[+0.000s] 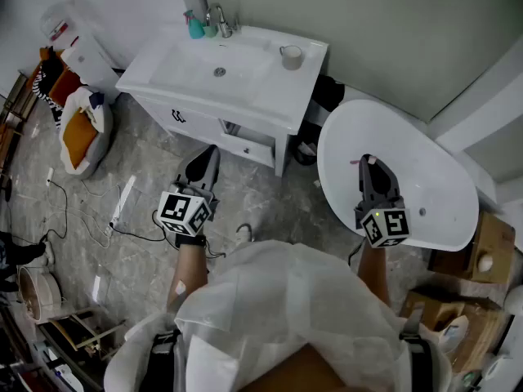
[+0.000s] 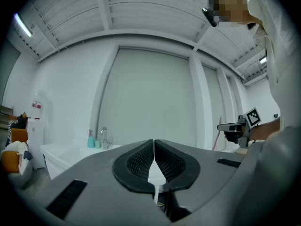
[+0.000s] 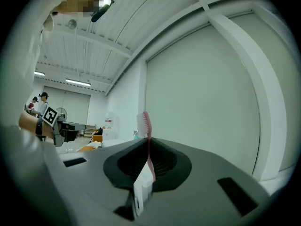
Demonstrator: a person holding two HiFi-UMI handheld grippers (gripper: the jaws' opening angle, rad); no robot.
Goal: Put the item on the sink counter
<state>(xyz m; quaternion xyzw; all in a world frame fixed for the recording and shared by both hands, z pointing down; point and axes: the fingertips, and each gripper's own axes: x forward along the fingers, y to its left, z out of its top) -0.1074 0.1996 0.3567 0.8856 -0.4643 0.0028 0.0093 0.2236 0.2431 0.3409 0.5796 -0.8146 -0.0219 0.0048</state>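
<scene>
Your right gripper (image 3: 148,150) is clenching a pink toothbrush (image 3: 146,126), its bristled head sticking out past the jaws, while hovering over a white oval tub (image 1: 425,153). Your left gripper (image 2: 154,155) is hanging above the floor, jaws pressed together on nothing. The sink counter (image 1: 306,76), bearing a cup (image 1: 291,55) and a teal bottle (image 1: 195,28), is standing well apart from both.
</scene>
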